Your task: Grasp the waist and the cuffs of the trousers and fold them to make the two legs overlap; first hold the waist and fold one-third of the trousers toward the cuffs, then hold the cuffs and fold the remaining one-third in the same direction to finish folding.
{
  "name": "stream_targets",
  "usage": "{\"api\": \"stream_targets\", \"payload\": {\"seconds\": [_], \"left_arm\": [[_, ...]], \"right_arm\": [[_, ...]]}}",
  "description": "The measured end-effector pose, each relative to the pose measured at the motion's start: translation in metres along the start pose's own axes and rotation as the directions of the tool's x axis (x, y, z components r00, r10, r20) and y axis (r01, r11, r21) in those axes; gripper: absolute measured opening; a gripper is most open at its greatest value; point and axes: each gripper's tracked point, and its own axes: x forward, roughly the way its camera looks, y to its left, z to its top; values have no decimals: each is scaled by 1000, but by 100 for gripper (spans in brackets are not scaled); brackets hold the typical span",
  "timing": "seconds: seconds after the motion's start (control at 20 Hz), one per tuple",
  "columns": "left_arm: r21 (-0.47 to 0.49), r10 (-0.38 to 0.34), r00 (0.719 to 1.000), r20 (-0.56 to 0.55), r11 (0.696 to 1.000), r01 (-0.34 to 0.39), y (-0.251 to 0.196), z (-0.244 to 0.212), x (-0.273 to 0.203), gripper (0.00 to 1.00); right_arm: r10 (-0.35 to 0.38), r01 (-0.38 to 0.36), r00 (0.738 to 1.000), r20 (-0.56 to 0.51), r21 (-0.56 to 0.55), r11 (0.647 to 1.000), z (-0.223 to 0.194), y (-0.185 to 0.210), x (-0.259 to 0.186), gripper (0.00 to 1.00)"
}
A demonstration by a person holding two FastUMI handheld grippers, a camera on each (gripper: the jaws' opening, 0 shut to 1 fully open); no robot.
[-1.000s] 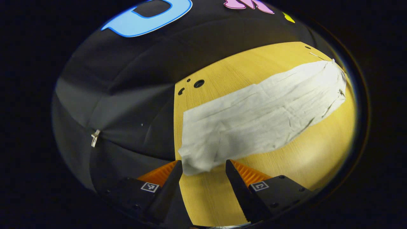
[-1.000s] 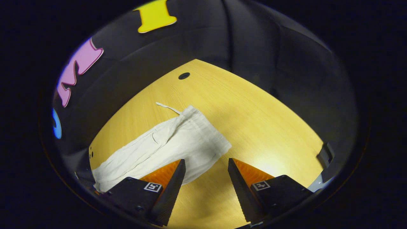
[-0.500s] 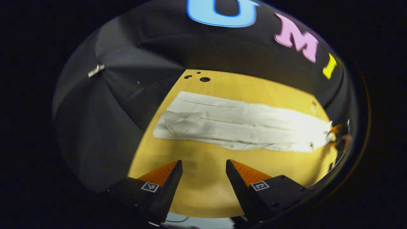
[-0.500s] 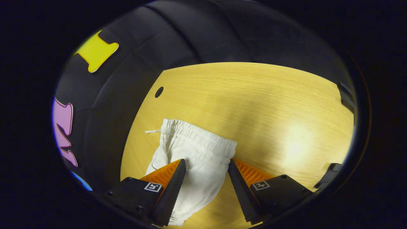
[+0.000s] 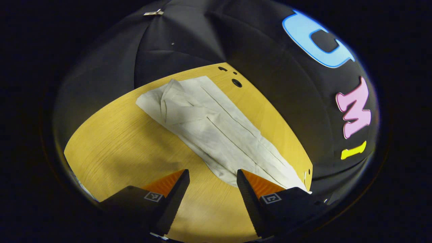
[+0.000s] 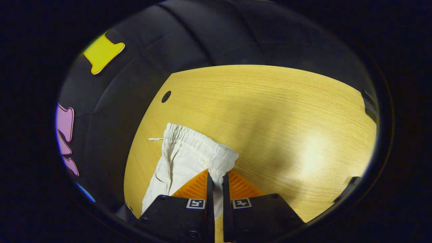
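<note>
The right gripper (image 6: 216, 179) is pinching the waist of the white trousers (image 5: 216, 131) lying on the wooden table (image 6: 270, 111); the left gripper (image 5: 212, 179) is hovering wide open beside the legs.

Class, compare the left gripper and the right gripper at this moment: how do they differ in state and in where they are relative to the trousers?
The left gripper is open; the right gripper is shut. The left gripper holds nothing, with the trousers lying flat beyond its fingers; the right gripper pinches the elastic waist. Both are over the wooden table.
</note>
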Motion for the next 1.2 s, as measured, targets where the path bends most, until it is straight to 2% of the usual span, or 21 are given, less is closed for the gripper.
{"api": "stream_targets", "payload": {"seconds": [0.25,0.45,0.55,0.65,0.75,0.8,0.9,0.95,1.0,1.2], "left_arm": [[-78,56,997,60,996,-51,5,39,32,90],[-110,129,990,60,987,-122,22,54,51,90],[-143,121,990,78,984,-109,21,63,53,86],[-174,108,991,79,980,-93,20,70,55,87],[-167,101,992,80,982,-86,20,75,60,85],[-164,147,986,75,978,-133,29,73,61,62],[-190,110,990,85,978,-92,31,76,61,17],[-214,102,991,85,973,-82,35,74,56,14],[-233,95,992,81,970,-73,25,71,63,7],[-195,92,994,65,978,-77,25,53,56,7]], "right_arm": [[21,-21,1000,-16,14,1000,-1,0,-2,14],[21,-21,1000,-18,14,1000,-1,0,-1,14],[22,-22,999,-23,16,1000,-2,1,0,14],[23,-22,999,-26,17,1000,-3,1,0,14],[22,-22,999,-26,15,1000,-3,1,1,14],[22,-22,999,-25,14,1000,-3,1,1,14],[27,-26,999,-21,14,1000,-2,2,-1,14],[34,-34,999,-15,13,999,0,2,-3,14],[44,-44,999,-6,12,999,2,3,-6,14],[103,-103,994,47,-5,995,13,9,-24,14]]}}
